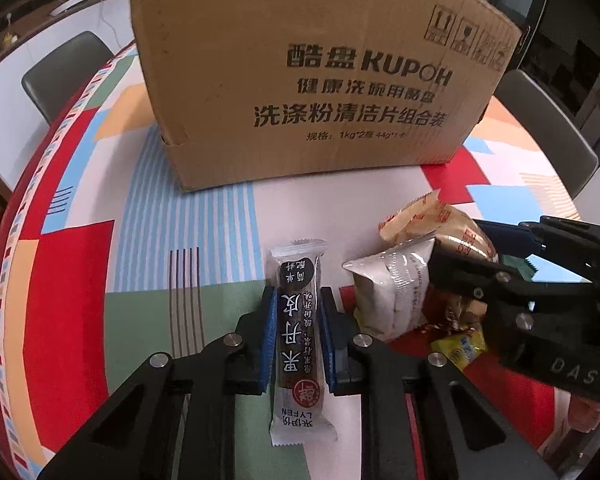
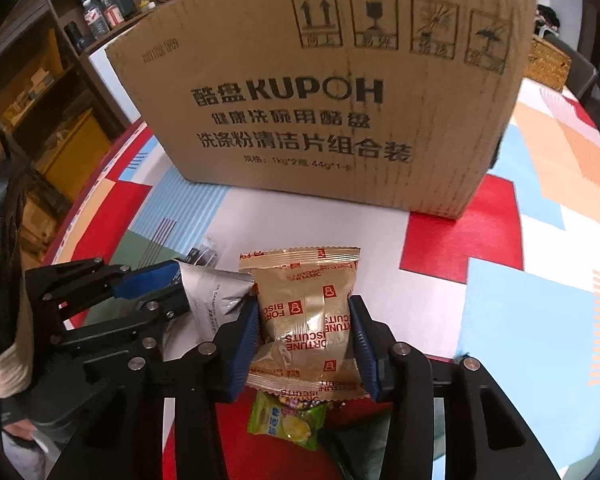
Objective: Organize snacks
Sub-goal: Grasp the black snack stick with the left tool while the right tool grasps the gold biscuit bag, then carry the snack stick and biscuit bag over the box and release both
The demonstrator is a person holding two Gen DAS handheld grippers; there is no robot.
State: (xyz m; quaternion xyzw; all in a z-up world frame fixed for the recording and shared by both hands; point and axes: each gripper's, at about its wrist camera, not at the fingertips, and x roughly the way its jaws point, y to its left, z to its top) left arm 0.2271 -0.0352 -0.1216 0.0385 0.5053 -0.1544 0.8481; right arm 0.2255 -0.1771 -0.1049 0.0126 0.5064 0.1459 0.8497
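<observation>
My left gripper [image 1: 296, 334] has its blue-padded fingers [image 1: 266, 340] closed against both long sides of a narrow dark snack bar in a clear-and-white wrapper [image 1: 298, 344], which lies lengthwise between them above the green and white patches of the colourful patterned tabletop [image 1: 72, 272]. My right gripper [image 2: 304, 344] has its blue-padded fingers [image 2: 364, 352] narrowed onto a puffy gold biscuit packet with red lettering [image 2: 306, 312], the pads pressing its two sides; a second gold packet of the same kind [image 2: 300, 380] lies just beneath it, and whether the pads also bear on that one I cannot tell. Beside the gold packets, toward my left gripper, sits a silver-white foil pouch [image 1: 392, 292], touching them. A small green-and-yellow wrapped sweet [image 2: 286, 420] lies on a red patch below the right fingers. A large brown corrugated cardboard box printed "KUPOH" [image 1: 300, 80] stands upright on the tabletop beyond all the snacks. A dark chair back [image 1: 64, 68] shows past the tabletop's far edge.
</observation>
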